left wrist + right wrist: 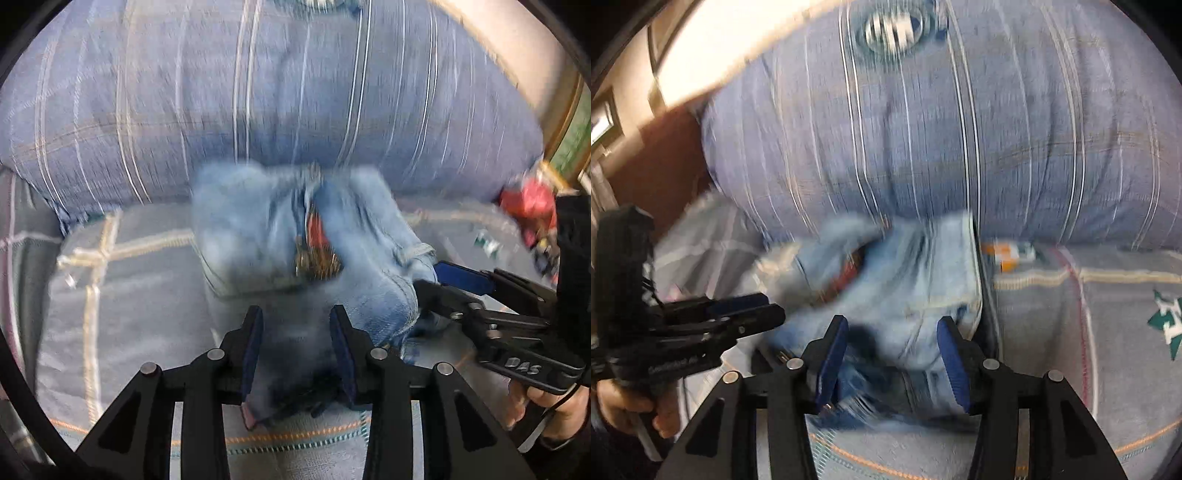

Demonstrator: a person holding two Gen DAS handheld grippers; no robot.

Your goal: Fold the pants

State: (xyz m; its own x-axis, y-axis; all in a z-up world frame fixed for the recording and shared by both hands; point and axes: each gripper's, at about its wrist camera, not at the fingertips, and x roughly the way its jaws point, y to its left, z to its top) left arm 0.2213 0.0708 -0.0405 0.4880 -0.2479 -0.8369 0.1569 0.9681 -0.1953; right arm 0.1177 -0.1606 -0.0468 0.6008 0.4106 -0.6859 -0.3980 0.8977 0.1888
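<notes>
Light blue jeans (258,240) lie bunched and partly folded on the bed against a big pillow; they also show in the right wrist view (916,280). Both frames are motion-blurred. My left gripper (297,332) is open, its fingers straddling the near edge of the jeans. My right gripper (892,354) is open too, over the near part of the jeans. The right gripper appears at the right of the left wrist view (443,278), beside the jeans. The left gripper appears at the left of the right wrist view (764,310).
A large blue striped pillow (258,92) stands behind the jeans. A grey-blue bedspread (129,295) with stitched lines covers the bed. Red items (528,206) lie at the far right. A small orange and white object (1008,254) lies right of the jeans.
</notes>
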